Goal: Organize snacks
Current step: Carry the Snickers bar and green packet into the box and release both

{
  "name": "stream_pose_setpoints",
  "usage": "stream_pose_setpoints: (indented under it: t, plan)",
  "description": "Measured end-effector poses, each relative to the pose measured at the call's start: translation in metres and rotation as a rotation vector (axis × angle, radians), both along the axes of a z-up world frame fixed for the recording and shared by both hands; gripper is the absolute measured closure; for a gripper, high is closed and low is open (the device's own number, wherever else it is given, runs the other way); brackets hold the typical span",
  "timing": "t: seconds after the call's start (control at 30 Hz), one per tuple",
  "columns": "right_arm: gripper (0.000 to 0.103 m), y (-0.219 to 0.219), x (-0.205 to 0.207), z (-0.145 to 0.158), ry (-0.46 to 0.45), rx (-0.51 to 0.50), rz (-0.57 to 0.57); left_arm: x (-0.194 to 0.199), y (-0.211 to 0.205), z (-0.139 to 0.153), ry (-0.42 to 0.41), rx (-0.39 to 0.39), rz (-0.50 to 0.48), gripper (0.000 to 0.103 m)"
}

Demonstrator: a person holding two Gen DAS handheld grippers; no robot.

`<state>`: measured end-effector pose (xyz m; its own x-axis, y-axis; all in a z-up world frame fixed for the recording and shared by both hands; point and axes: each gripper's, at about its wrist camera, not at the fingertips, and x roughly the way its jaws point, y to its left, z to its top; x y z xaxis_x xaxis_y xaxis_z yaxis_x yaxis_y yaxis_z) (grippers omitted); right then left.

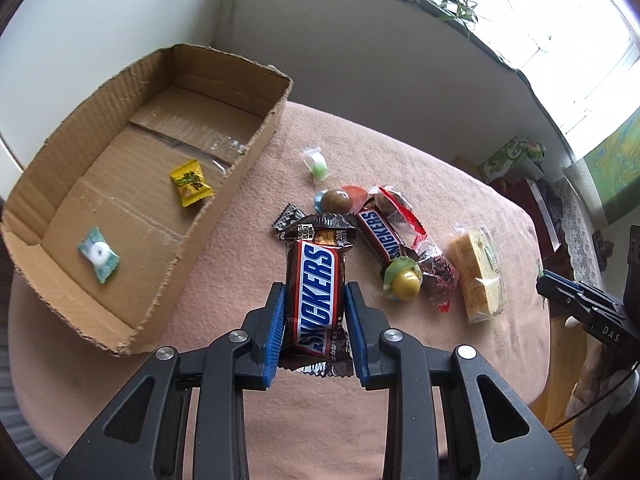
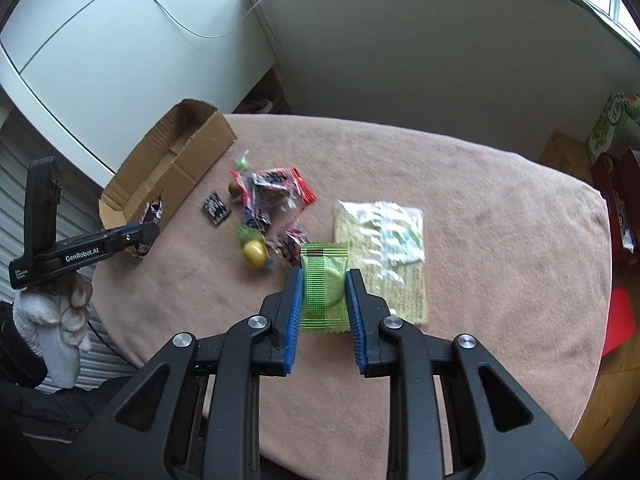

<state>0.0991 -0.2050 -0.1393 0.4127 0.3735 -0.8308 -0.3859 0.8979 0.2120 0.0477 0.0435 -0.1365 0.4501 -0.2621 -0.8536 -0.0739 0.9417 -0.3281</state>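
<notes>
My left gripper (image 1: 314, 312) clamps a Snickers (image 1: 316, 280), my right gripper (image 2: 322, 296) a green packet (image 2: 322, 286); I should release both low over the box (image 1: 256, 136) at the table's (image 1: 400, 152) left edge.

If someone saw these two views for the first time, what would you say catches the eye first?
Probably the Snickers bar clamped in the left gripper, above the pink tablecloth. Next, the green packet pinched in the right gripper. Then the cardboard box on the left, holding only a yellow candy and a mint, beside the snack pile.
</notes>
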Motion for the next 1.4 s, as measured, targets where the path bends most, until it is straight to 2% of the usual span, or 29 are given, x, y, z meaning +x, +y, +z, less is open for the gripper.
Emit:
stream_pose_setpoints:
  t: [0.3,0.53,0.77,1.0,1.4]
  plan:
    - [0.081,0.067,0.024,0.036,-0.079,0.037,0.130,-0.004,0.033,0.015,-0.036,0.001,0.108,0.075]
    - [0.080,0.123,0.041,0.046,-0.111,0.066,0.223,-0.010,0.060,0.014,-0.033,0.008,0.190,0.075]
    - [0.081,0.174,0.061,0.044,-0.114,0.080,0.312,-0.018,0.085,0.009,-0.022,0.018,0.267,0.075]
    - [0.081,0.227,0.075,0.032,-0.108,0.049,0.388,-0.018,0.101,0.008,-0.022,0.037,0.309,0.075]
    - [0.080,0.289,0.090,0.003,-0.065,-0.040,0.429,-0.003,0.116,-0.004,0.002,0.053,0.318,0.075]
